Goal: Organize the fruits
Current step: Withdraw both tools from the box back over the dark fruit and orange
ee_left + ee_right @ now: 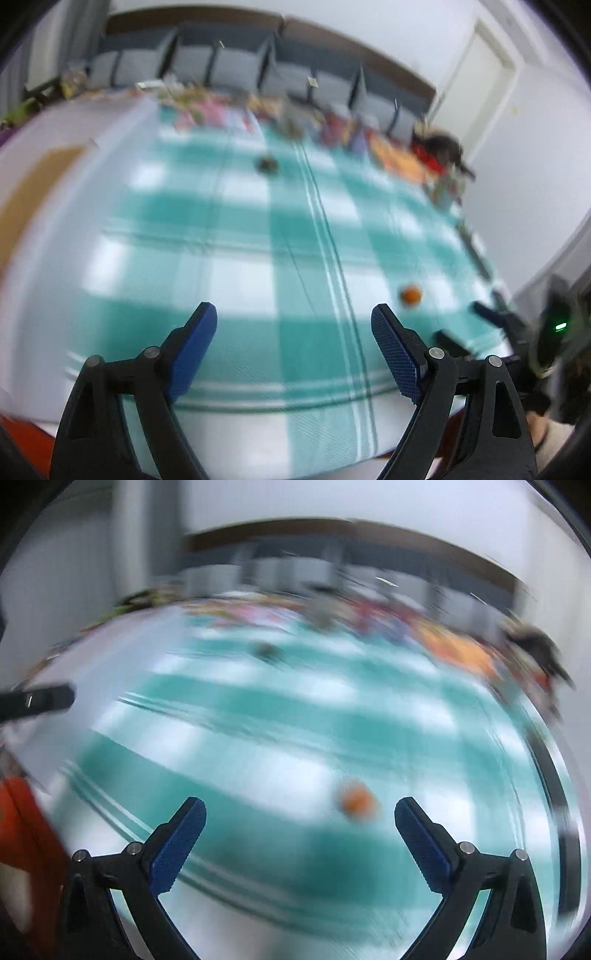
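A small orange fruit (411, 294) lies on the teal and white checked tablecloth (240, 229), near its right side. A dark round fruit (266, 164) lies farther back near the middle. My left gripper (293, 317) is open and empty above the cloth's near edge. In the blurred right wrist view my right gripper (301, 812) is open and empty, with the orange fruit (356, 800) just ahead between its fingers, nearer the right one. The dark fruit (266, 650) is far ahead. The right gripper shows at the left wrist view's right edge (476, 321).
Colourful packets and clutter (258, 107) line the table's far edge, with grey chairs (229, 62) behind. A red and dark heap (439, 151) sits at the far right corner. An orange-red object (26, 827) is at the near left. A white door (476, 81) is at right.
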Available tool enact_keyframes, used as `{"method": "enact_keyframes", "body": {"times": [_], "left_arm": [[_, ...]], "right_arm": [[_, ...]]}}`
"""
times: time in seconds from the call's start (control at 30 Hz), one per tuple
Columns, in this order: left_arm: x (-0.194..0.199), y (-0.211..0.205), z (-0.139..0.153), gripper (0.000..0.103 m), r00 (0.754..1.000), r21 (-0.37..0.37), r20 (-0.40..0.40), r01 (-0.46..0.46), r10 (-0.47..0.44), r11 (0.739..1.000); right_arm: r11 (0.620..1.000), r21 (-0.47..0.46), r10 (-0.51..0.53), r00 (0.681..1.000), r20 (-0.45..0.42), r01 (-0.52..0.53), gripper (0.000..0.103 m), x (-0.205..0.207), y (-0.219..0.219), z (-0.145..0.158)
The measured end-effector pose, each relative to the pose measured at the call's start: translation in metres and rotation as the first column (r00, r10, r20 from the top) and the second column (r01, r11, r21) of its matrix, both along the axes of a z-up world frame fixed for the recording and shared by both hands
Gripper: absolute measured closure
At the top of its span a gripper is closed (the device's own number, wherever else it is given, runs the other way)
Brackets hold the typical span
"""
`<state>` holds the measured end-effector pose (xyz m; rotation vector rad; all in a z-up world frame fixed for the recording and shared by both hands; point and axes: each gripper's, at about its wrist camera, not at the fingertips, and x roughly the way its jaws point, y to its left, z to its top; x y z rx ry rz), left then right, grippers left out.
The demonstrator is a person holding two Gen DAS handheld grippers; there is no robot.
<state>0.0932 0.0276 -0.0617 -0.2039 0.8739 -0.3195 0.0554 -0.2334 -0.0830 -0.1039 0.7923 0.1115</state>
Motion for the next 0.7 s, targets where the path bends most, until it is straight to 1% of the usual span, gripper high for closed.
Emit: {"method": "enact_keyframes", "body": {"times": [0.03,0.07,0.1,0.17,0.2,0.27,0.3,0.4,0.5,0.7], "left_arm": [[-0.003,-0.014,-0.012,0.017,1.000,0.027,-0.008,0.010,-0.010,1.000],[-0.004,-0.028,-0.029,0.017,1.000,0.069,-0.011,0.023,-0.023,0.997],[-0.004,-0.036,-0.040,0.017,0.999,0.099,-0.014,0.032,-0.030,0.995],[-0.004,-0.047,-0.058,0.017,0.998,0.150,-0.042,0.052,-0.046,0.987],[-0.001,-0.050,-0.061,0.017,0.998,0.163,-0.053,0.052,-0.043,0.985],[-0.005,-0.053,-0.066,0.016,0.999,0.212,-0.005,0.041,-0.041,0.976],[-0.004,-0.055,-0.069,0.016,0.999,0.236,-0.013,0.045,-0.043,0.971],[-0.009,-0.065,-0.076,0.011,0.997,0.302,-0.001,0.073,-0.076,0.951],[-0.008,-0.065,-0.077,0.010,0.996,0.307,0.009,0.077,-0.084,0.949],[-0.011,-0.066,-0.078,0.009,0.996,0.314,0.032,0.069,-0.083,0.947]], "right_arm": [[0.999,-0.004,-0.053,0.999,-0.002,0.053,0.001,-0.010,-0.019,-0.009],[0.996,-0.001,-0.092,0.996,-0.005,0.092,0.001,-0.018,-0.031,-0.017],[0.990,0.012,-0.139,0.990,-0.023,0.140,0.001,-0.026,-0.048,-0.028],[0.979,0.051,-0.193,0.979,-0.071,0.197,0.001,-0.026,-0.072,-0.033],[0.974,0.066,-0.213,0.975,-0.067,0.217,0.001,-0.025,-0.081,-0.032],[0.966,0.075,-0.247,0.968,-0.041,0.249,0.001,-0.024,-0.091,-0.031],[0.962,0.075,-0.262,0.964,-0.038,0.264,0.001,-0.022,-0.093,-0.030],[0.944,0.068,-0.321,0.946,-0.052,0.324,0.002,-0.017,-0.101,-0.039],[0.928,0.022,-0.369,0.927,-0.064,0.371,0.002,-0.014,-0.105,-0.051],[0.911,0.031,-0.407,0.908,-0.101,0.412,0.001,-0.013,-0.116,-0.063]]}}
